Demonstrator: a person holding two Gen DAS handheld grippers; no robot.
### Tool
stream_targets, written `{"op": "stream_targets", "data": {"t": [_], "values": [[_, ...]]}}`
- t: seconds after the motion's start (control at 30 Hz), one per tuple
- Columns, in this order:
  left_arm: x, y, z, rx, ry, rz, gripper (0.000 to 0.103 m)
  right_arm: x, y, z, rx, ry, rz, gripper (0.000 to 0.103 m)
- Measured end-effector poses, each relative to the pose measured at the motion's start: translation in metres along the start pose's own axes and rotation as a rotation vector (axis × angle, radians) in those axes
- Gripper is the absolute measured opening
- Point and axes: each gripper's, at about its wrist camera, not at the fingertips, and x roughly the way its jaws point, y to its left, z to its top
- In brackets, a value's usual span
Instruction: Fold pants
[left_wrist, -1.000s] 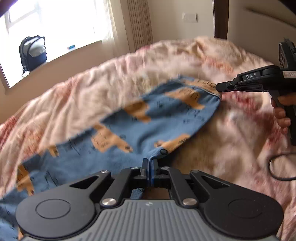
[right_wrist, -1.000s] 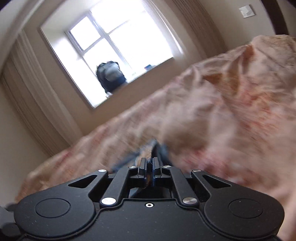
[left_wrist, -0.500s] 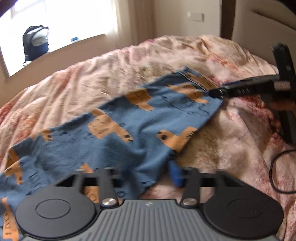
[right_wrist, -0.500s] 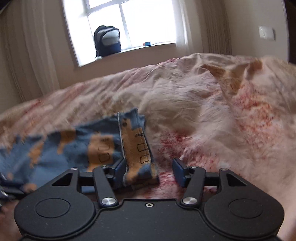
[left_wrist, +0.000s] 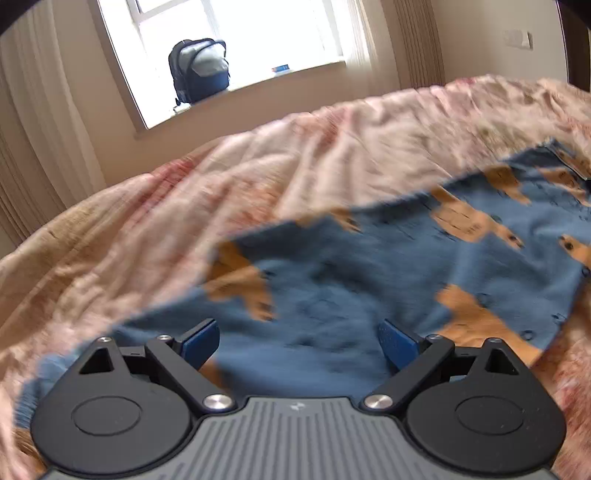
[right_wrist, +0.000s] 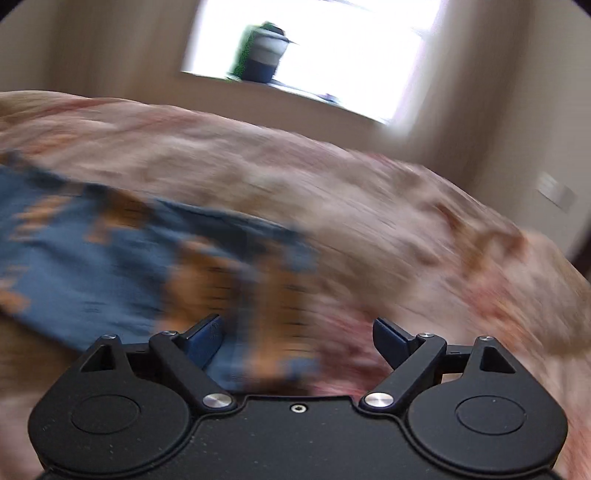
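Observation:
The blue pants (left_wrist: 369, 280) with orange animal prints lie spread flat on the bed. In the left wrist view they stretch from lower left to upper right. My left gripper (left_wrist: 299, 343) is open and empty just above the middle of the pants. In the right wrist view, which is motion-blurred, the pants (right_wrist: 110, 266) lie at the left with their near end under the gripper. My right gripper (right_wrist: 295, 343) is open and empty over that end of the cloth.
The bed is covered by a wrinkled pink and beige floral quilt (left_wrist: 258, 177). A backpack (left_wrist: 199, 70) stands on the window sill beyond the bed. A wall switch (left_wrist: 517, 38) is at the far right.
Both grippers were shut on the pants a second ago, opened and let the cloth drop flat. Both have since swung to new views; the left now sits over the pants' middle.

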Motion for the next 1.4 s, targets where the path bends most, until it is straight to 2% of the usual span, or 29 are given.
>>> {"op": "stream_targets", "data": {"t": [0.07,0.17,0.23,0.3,0.33,0.4,0.47,0.57,0.63,0.67,0.7,0.73,0.8,0.87,0.9,0.93,1.07,1.13,1.23,1.3,1.33,1.37,1.4], "values": [[-0.003,0.021,0.008,0.002,-0.036,0.018,0.097,-0.011,-0.009,0.011,0.032,-0.05,0.021,0.091],[0.01,0.047,0.033,-0.016,-0.035,0.033,0.098,-0.01,0.0,0.037,-0.008,-0.102,0.113,0.095],[0.029,0.06,0.048,-0.014,-0.009,0.017,0.098,0.006,0.008,0.054,-0.008,-0.067,0.182,0.097],[0.05,0.072,0.055,-0.025,0.049,-0.007,0.096,0.026,0.011,0.063,-0.02,-0.024,0.205,0.095],[0.061,0.077,0.056,-0.041,0.075,-0.019,0.094,0.036,0.006,0.064,-0.004,-0.007,0.207,0.093],[0.075,0.086,0.057,-0.085,0.111,-0.035,0.088,0.049,-0.014,0.063,0.098,0.014,0.285,0.09],[0.079,0.091,0.056,-0.127,0.108,-0.069,0.087,0.056,-0.038,0.062,0.202,0.023,0.378,0.089],[0.083,0.091,0.058,-0.116,0.105,-0.131,0.084,0.071,-0.052,0.059,0.209,0.107,0.462,0.089],[0.09,0.087,0.058,-0.104,0.137,-0.159,0.067,0.08,-0.055,0.054,0.211,0.15,0.499,0.086],[0.092,0.087,0.057,-0.112,0.15,-0.182,0.047,0.083,-0.056,0.052,0.22,0.155,0.506,0.085],[0.093,0.087,0.056,-0.132,0.154,-0.21,0.034,0.084,-0.055,0.05,0.229,0.153,0.509,0.079],[0.093,0.087,0.056,-0.155,0.154,-0.225,0.028,0.082,-0.054,0.049,0.234,0.142,0.51,0.063],[0.091,0.084,0.059,-0.168,0.152,-0.208,0.011,0.08,-0.05,0.047,0.238,0.129,0.516,0.041],[0.083,0.08,0.062,-0.138,0.125,-0.175,0.009,0.074,-0.045,0.046,0.218,0.107,0.487,0.036],[0.077,0.079,0.065,-0.125,0.098,-0.156,0.008,0.069,-0.043,0.046,0.204,0.093,0.467,0.026],[0.069,0.078,0.066,-0.12,0.067,-0.146,0.008,0.064,-0.041,0.047,0.191,0.078,0.443,0.02],[0.052,0.08,0.068,-0.118,-0.03,-0.112,0.008,0.039,-0.033,0.055,0.092,-0.002,0.348,0.015],[0.062,0.077,0.068,-0.105,-0.028,-0.085,0.008,0.041,-0.028,0.056,0.06,-0.001,0.313,0.014],[0.086,0.069,0.061,-0.073,0.018,-0.066,0.009,0.06,-0.022,0.054,0.036,0.047,0.281,0.016],[0.089,0.069,0.056,-0.091,0.022,-0.051,0.022,0.064,-0.018,0.052,0.023,0.054,0.259,0.022],[0.086,0.071,0.054,-0.112,0.015,-0.04,0.027,0.062,-0.019,0.053,0.034,0.044,0.25,0.032],[0.079,0.074,0.053,-0.13,0.008,-0.031,0.049,0.057,-0.02,0.053,0.044,0.033,0.23,0.04],[0.07,0.077,0.052,-0.144,-0.006,-0.024,0.072,0.05,-0.019,0.054,0.038,0.013,0.199,0.057]]}}
